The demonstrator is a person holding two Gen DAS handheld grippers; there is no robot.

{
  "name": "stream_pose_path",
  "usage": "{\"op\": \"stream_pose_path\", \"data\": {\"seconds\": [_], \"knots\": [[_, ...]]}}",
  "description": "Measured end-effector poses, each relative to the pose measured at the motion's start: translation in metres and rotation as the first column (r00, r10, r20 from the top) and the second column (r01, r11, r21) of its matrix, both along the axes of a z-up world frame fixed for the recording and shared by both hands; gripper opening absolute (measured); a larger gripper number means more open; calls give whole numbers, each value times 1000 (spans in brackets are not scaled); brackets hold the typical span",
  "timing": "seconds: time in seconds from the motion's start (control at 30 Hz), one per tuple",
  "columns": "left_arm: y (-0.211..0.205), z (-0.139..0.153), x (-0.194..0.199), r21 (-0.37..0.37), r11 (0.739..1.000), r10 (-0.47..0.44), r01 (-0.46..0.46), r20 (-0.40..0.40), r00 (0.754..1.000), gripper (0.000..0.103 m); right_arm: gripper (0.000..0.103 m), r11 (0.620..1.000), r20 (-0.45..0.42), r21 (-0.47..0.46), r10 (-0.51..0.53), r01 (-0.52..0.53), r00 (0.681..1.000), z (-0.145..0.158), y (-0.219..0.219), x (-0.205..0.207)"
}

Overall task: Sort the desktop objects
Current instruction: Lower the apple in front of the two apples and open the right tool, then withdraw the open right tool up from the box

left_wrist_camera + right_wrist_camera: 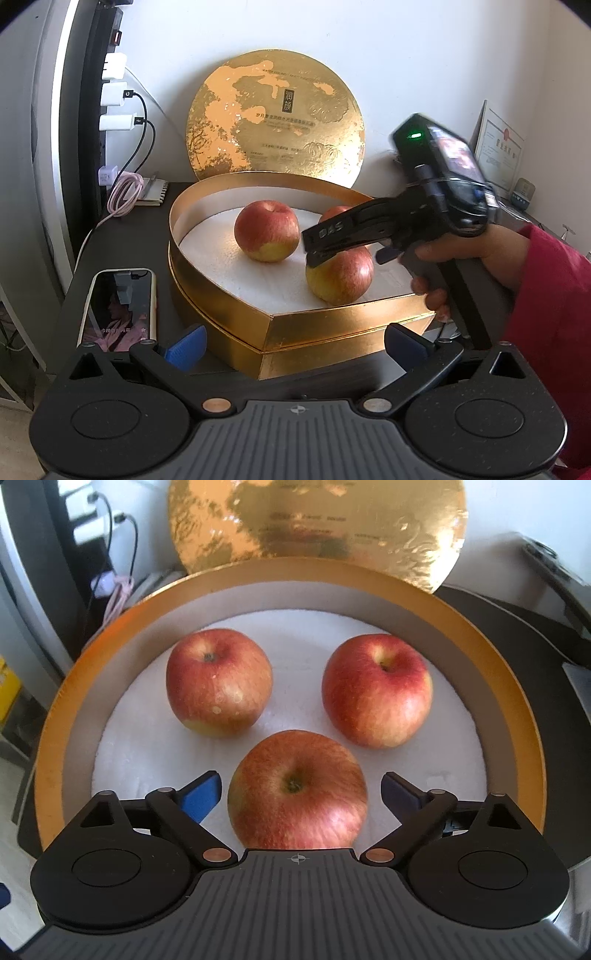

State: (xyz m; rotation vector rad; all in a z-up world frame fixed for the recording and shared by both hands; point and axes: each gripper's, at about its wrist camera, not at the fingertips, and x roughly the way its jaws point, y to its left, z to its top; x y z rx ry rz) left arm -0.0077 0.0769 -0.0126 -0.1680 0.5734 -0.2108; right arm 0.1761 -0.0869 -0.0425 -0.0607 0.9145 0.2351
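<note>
- right tongs (299, 794): spread wide, one blue pad on either side of the near apple (297, 790), neither pad touching it as far as the right wrist view shows; gripping nothing.
- left tongs (293, 341): spread wide and holding nothing, hanging in front of the gold box (332, 328), low at its front wall.
- apples: three, all lying on the white foam liner (147, 753) inside the gold box; near apple at the front point of the box, left apple (218, 681) and right apple (376, 690) behind it, each apart from the others.
- gold lid (275, 114): stands on edge against the wall behind the box.
- phone (120, 306): flat on the dark worktop (122, 243), just left of the box, screen lit.
- stage: fits equally an apple just set down or one about to be lifted; the views do not settle which.
- risk, slip: apple skin is smooth and round; pads closing off-centre or too high could squeeze it out so that it rolls into the two behind.
- risk, bruise: a hard pinch could mark the fruit.
- risk, box: the right tongs work close over the front rim; a low pad could catch it and shove the box toward the phone or the leaning lid, which might topple.
- risk, crowding: the left tongs sit near the same front corner and could foul the right hand (458, 262).
</note>
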Motion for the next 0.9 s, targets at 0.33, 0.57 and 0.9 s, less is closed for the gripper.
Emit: {"op": "stream_pose_path", "data": {"seconds": [0.33, 0.57, 0.9], "knots": [[-10, 4, -4, 14, 1000, -8, 8, 3, 1000, 102, 99, 981, 75, 181, -88, 74, 993, 29, -47, -53], [-25, 9, -8, 51, 999, -2, 2, 4, 1000, 102, 100, 975, 86, 217, -61, 41, 994, 35, -59, -70], [-56, 19, -13, 108, 994, -11, 10, 12, 1000, 102, 101, 977, 120, 213, -10, -16, 993, 36, -79, -98]]}}
